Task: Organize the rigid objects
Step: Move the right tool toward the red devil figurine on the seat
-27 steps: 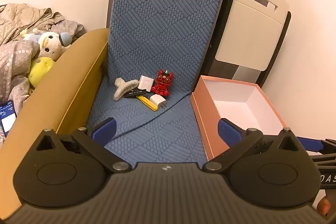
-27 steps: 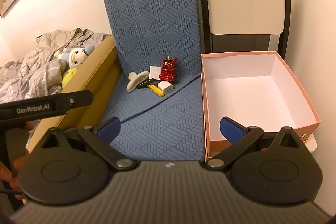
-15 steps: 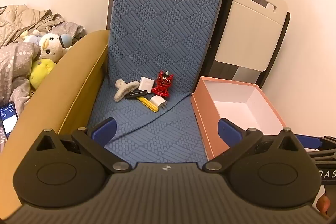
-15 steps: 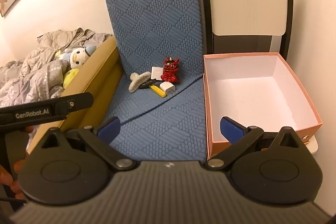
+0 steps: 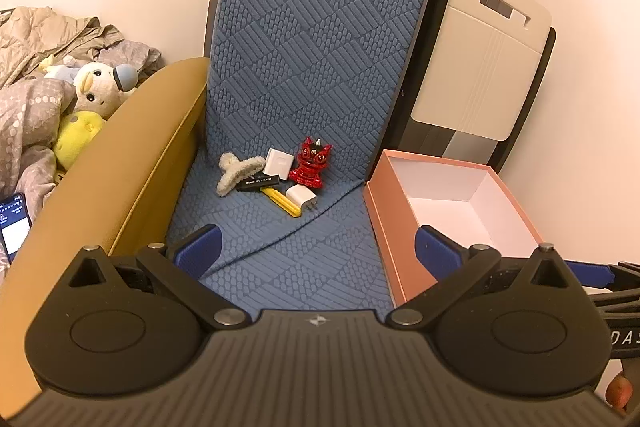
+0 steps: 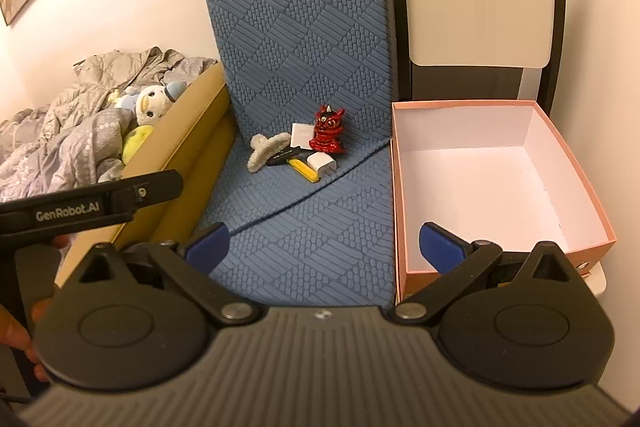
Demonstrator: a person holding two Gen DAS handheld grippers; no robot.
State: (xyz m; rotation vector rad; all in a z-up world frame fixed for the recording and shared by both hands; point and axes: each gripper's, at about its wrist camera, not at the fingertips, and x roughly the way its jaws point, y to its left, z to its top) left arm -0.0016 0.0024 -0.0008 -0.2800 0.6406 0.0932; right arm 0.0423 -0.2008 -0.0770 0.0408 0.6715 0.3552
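Note:
A small pile lies at the back of the blue chair seat (image 5: 280, 255): a red figurine (image 5: 311, 167) (image 6: 329, 131), a grey hair claw (image 5: 236, 173) (image 6: 266, 150), a white card (image 5: 279, 163), a black stick (image 5: 258, 183), a yellow bar (image 5: 282, 202) and a white charger plug (image 5: 301, 197) (image 6: 322, 163). An empty pink box (image 5: 460, 203) (image 6: 480, 187) stands to the right of the seat. My left gripper (image 5: 316, 251) and my right gripper (image 6: 324, 241) are both open and empty, held well short of the pile.
The chair has a tan armrest (image 5: 104, 187) on the left. Beyond it lie a bed with grey bedding (image 6: 60, 143) and plush toys (image 5: 92, 99). A white and black folded panel (image 5: 476, 75) leans behind the box. A phone (image 5: 14, 223) lies at far left.
Both grippers have drifted slightly; the view of the chair and pile shifted a little. Nothing on the seat has moved and both stay open.

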